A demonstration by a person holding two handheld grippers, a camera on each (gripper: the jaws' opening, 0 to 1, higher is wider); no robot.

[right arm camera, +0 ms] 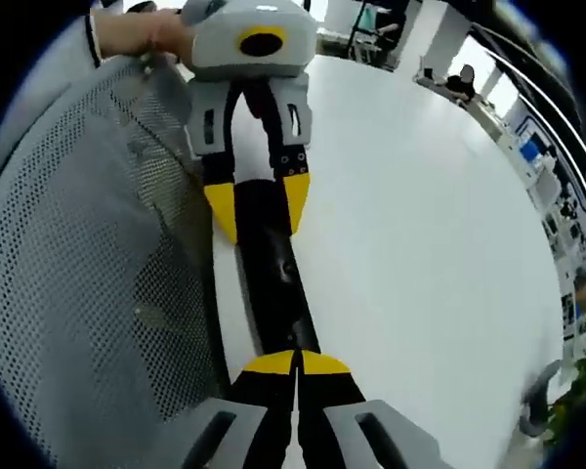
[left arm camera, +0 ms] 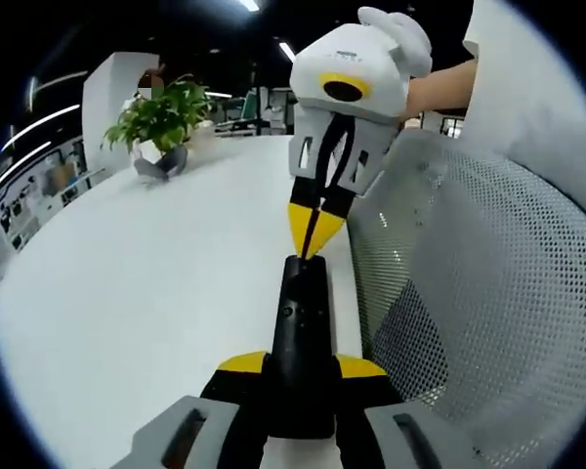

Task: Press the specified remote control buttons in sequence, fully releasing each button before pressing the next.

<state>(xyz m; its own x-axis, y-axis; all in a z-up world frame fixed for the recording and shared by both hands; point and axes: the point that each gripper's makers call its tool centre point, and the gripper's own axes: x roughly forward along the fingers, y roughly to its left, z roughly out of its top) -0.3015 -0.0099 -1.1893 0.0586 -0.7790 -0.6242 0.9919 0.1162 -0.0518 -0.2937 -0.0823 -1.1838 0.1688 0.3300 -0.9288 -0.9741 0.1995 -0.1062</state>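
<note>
A long black remote (left arm camera: pixel 303 313) lies lengthwise over the white table's edge. My left gripper (left arm camera: pixel 303 364) is shut on it, one yellow tip on each side of its body. In the right gripper view the same gripper (right arm camera: pixel 259 205) clasps the remote (right arm camera: pixel 273 274) from the far end. My right gripper (right arm camera: pixel 298 362) is shut, its yellow tips pressed together and resting on the remote's near end. In the left gripper view it (left arm camera: pixel 313 234) points down at the remote's far end. Which button lies under the tips is hidden.
A grey mesh chair back (left arm camera: pixel 469 293) (right arm camera: pixel 88 274) stands close beside the remote. The white table (left arm camera: pixel 156 293) (right arm camera: pixel 400 244) stretches away, with a potted plant (left arm camera: pixel 161 122) at its far side. A person's hand (left arm camera: pixel 435 88) (right arm camera: pixel 137 34) holds each gripper.
</note>
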